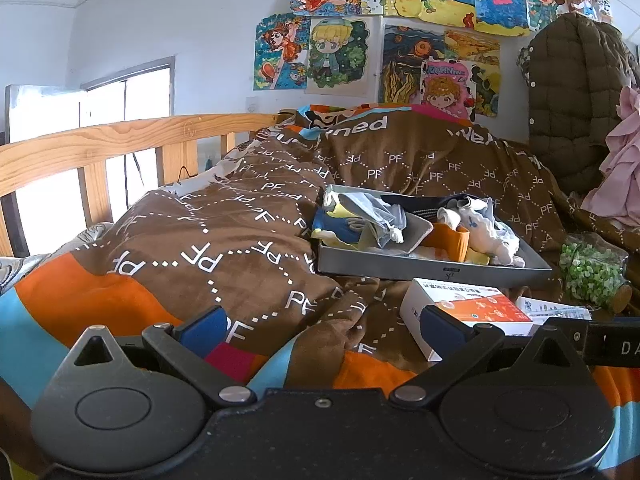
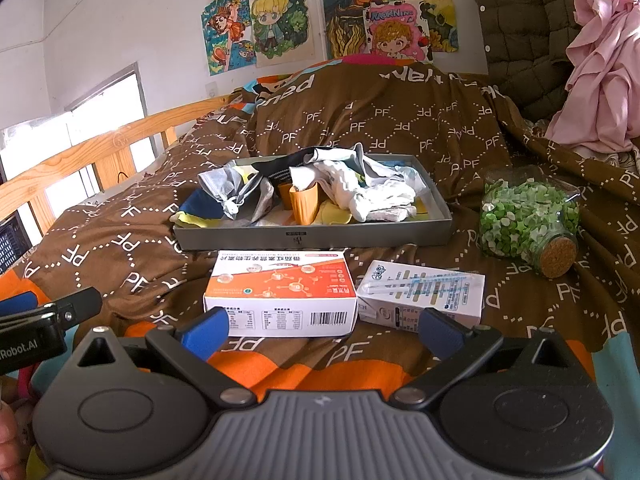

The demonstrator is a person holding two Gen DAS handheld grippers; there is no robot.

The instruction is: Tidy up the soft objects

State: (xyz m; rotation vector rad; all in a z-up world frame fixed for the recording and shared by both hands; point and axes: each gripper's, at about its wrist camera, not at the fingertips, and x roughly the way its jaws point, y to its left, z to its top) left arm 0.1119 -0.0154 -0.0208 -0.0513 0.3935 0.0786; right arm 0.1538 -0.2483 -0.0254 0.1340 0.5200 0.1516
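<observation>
Two grippers, left (image 1: 324, 330) and right (image 2: 322, 330), both spread wide, empty. Grey rectangular tray (image 2: 312, 236) lying crosswise, heaped with crumpled socks (image 2: 360, 192); fuzzy brown blanket (image 2: 132, 240) underneath.

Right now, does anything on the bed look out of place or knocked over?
Yes. The corked glass jar of green bits lies on its side on the blanket, right of the grey tray. The socks in the tray are a jumbled heap, not sorted.

A child's bedroom: wooden bed rail (image 1: 120, 140), blanket (image 2: 400, 120), cartoon drawings (image 1: 340, 56) on wall.
</observation>
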